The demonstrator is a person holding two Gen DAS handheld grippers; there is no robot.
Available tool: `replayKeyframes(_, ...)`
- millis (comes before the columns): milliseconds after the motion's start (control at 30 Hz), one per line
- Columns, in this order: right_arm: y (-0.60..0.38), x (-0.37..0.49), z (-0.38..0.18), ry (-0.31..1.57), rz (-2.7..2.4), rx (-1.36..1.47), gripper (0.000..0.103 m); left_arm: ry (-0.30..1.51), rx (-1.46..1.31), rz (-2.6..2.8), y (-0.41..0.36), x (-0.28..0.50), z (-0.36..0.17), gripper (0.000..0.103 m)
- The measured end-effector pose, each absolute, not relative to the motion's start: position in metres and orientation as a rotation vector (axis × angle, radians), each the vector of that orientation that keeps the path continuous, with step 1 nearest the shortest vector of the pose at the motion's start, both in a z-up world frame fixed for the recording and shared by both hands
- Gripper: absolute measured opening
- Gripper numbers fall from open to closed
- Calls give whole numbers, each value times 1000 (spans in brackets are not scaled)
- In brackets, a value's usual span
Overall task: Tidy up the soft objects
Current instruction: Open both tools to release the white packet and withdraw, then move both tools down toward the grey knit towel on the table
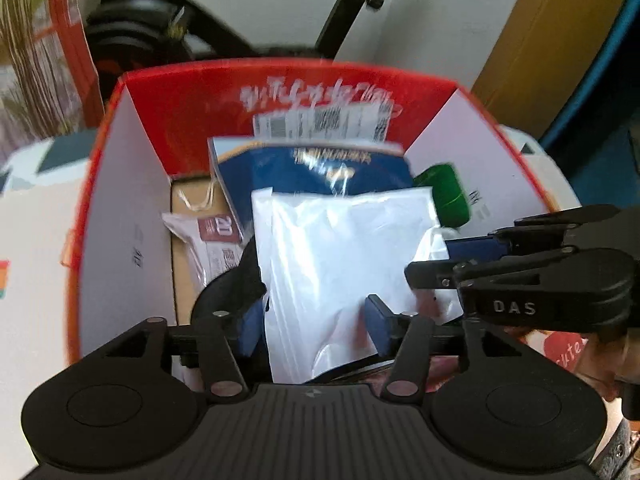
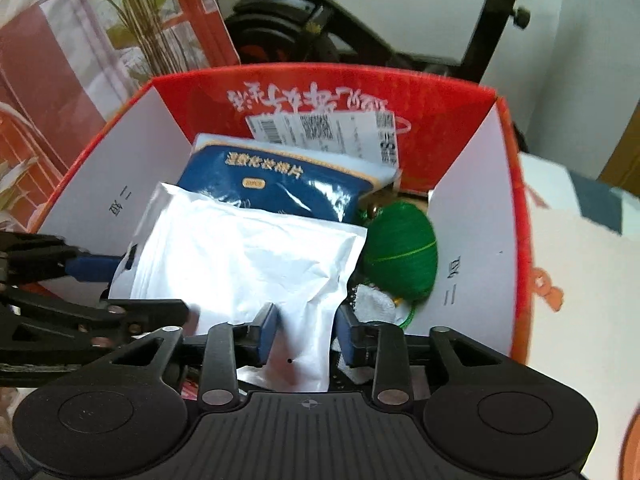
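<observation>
A red cardboard box [image 1: 100, 184] [image 2: 516, 184] with white flaps stands open. Inside lie a white soft pouch [image 1: 344, 248] [image 2: 248, 264], a blue packet [image 1: 316, 168] [image 2: 276, 180], a green woven pouch [image 1: 444, 192] [image 2: 400, 252] and a white-and-red packet [image 1: 208, 240]. My left gripper [image 1: 316, 320] is open, its pads on either side of the white pouch's near end. My right gripper [image 2: 306, 336] is open around the same pouch's near edge. It also shows from the side in the left wrist view [image 1: 452, 256].
An exercise bike [image 2: 320, 28] stands behind the box. A plant [image 2: 132, 20] and a red carton [image 2: 204, 12] are at the back left. A brown cardboard panel [image 1: 548, 40] stands at the back right. A white box [image 2: 580, 248] lies on the right.
</observation>
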State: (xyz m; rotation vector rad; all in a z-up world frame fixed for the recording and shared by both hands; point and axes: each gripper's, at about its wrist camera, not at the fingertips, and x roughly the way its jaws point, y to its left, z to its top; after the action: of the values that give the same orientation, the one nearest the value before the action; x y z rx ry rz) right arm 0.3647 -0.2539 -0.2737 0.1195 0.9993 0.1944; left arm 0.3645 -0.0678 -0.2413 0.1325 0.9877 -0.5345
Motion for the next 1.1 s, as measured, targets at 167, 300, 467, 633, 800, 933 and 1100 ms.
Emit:
replayKeyframes(167,-257,346,-257,905,202,113,42,876,171,-543,-60,340,-216,73)
replayKeyframes(300,-258,329,-241,829,206,84,65,776,169,-509,-49,317,-195,91)
replayKeyframes(467,-262,307,-222,744,212,92,93,694,169,-473,-40,297,-176,99)
replayKeyframes(633,-272,289,-209,688,194,163,103,650,157,-443,-34,286,-167,103)
replayKeyframes(800,-282,271,-205,638,184,233,103,631,151,-416,-27,273,-162,103)
replayKeyframes(933,-284,254,-205,581,166,243,103,604,127,-378,-19,262,-162,103)
replayKeyframes(1100,-281,225,-212,503,144,207,103,558,96,-314,-3,242,-172,103)
